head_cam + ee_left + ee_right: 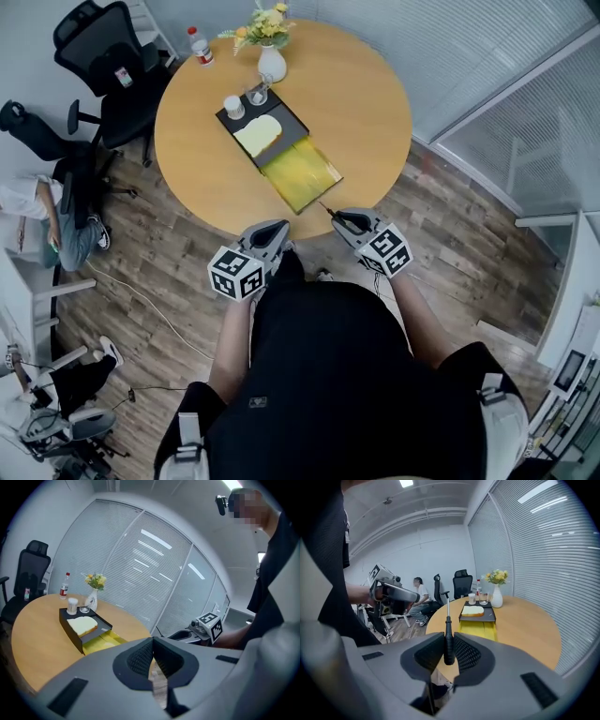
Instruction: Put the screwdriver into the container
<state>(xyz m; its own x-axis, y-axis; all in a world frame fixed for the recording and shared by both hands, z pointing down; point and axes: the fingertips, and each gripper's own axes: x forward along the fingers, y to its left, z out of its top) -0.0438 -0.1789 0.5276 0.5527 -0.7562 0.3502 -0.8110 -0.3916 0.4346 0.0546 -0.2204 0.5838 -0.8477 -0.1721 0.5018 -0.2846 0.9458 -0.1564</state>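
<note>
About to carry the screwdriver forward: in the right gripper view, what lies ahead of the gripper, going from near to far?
screwdriver clamped in the right gripper → yellow container → black tray with a bread slice → white cup → vase of flowers

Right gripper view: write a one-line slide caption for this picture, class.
Right gripper shut on the screwdriver, its shaft pointing toward the yellow container on the round wooden table.

The left gripper (275,230) is held low before the torso, its fingers (140,657) pressed together with nothing between them. The right gripper (341,221), level beside it, clamps the handle of the screwdriver (448,641) upright between its fingers.
</note>
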